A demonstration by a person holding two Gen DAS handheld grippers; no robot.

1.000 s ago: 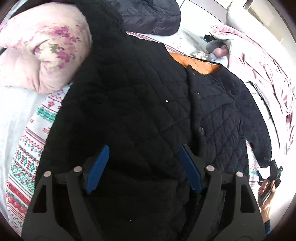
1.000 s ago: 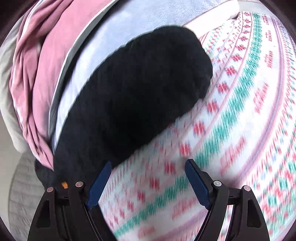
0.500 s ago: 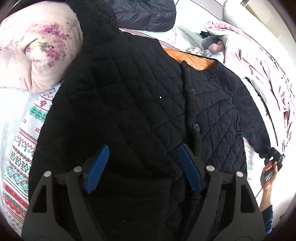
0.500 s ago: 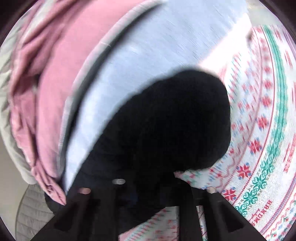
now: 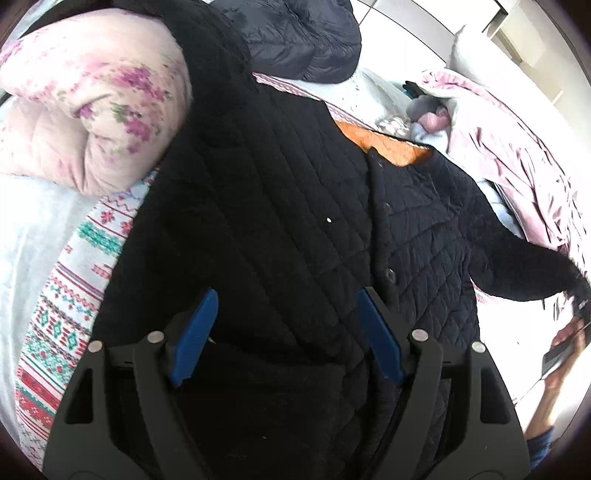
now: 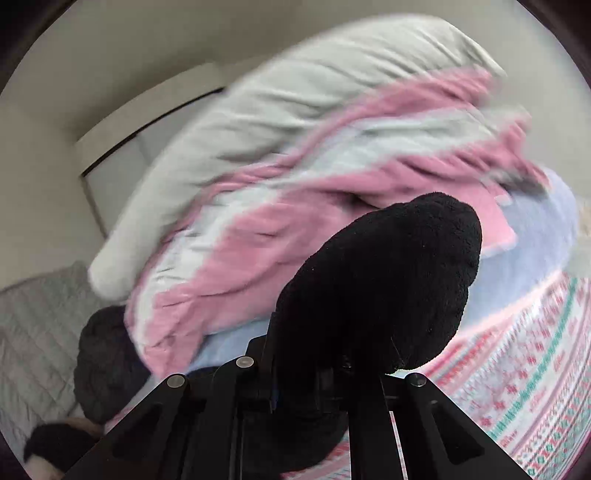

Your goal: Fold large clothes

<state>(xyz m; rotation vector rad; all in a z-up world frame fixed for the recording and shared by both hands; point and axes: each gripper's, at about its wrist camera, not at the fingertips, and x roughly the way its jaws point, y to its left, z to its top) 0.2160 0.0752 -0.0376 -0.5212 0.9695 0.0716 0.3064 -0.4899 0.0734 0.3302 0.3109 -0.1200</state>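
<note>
A black quilted jacket [image 5: 280, 206] with an orange lining [image 5: 384, 144] at the collar lies spread on the patterned bedsheet [image 5: 66, 295]. My left gripper [image 5: 286, 328] is open just above the jacket's lower front, its blue pads apart and holding nothing. In the right wrist view my right gripper [image 6: 325, 373] is shut on the jacket's black right sleeve cuff [image 6: 388, 280], which rises in front of the camera. In the left wrist view that sleeve [image 5: 517, 266] stretches to the right, lifted off the bed, to my right gripper [image 5: 576, 306].
A pink floral pillow [image 5: 88, 110] lies left of the jacket. A dark puffer jacket [image 5: 303, 33] sits behind it. A pink and white duvet [image 6: 280, 206] is piled on the right, with a white pillow [image 6: 280, 107] behind. Small items [image 5: 424, 118] lie near the collar.
My right gripper closed on the sleeve cuff and lifted it off the sheet, swinging up toward the duvet. My left gripper stayed open over the jacket's lower front.
</note>
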